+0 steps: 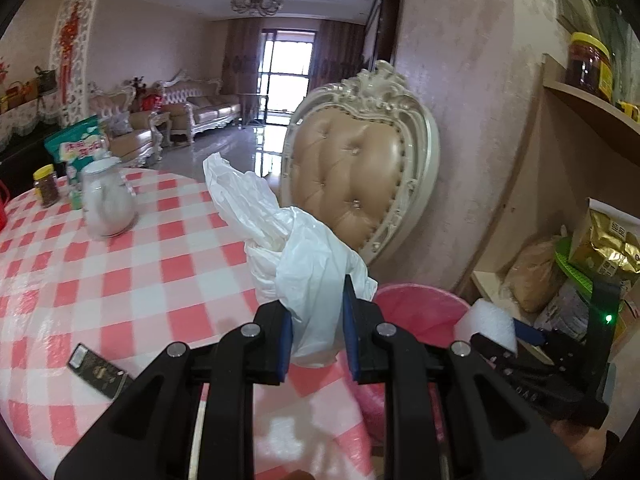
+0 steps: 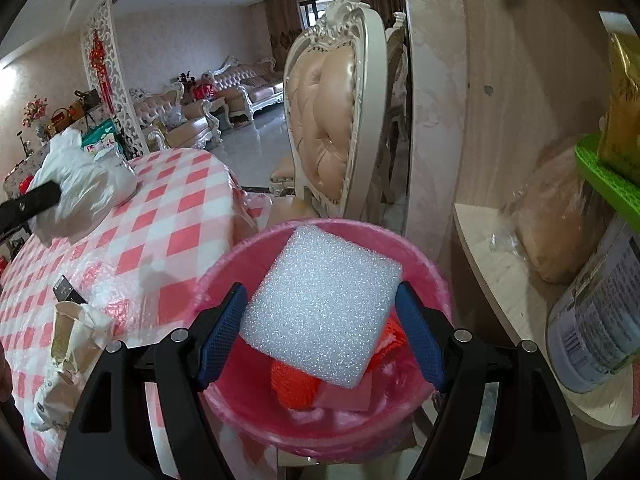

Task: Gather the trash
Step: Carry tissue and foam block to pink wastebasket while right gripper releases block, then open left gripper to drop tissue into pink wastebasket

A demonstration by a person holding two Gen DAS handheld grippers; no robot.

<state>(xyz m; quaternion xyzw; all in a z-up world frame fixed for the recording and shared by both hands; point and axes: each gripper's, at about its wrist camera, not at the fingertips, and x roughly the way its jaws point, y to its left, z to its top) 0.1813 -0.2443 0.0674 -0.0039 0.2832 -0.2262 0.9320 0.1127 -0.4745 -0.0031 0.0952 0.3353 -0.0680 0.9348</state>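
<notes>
Red-white checked tablecloth (image 1: 120,264), pink bin (image 2: 320,424), white foam (image 2: 320,312).

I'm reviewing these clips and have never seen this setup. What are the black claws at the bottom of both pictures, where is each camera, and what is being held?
There is no robot: a person carries a two-finger gripper in each hand, and a fisheye camera on each one looks out along its fingers.

The left wrist view shows the left gripper shut on a crumpled white plastic bag, over the edge of the checked table.

The right wrist view shows the right gripper holding a white foam block between its blue pads, above the pink-lined trash bin, which already holds something orange.

Left on the table are a white jug, a small jar, a dark flat packet and crumpled paper wrapping.
</notes>
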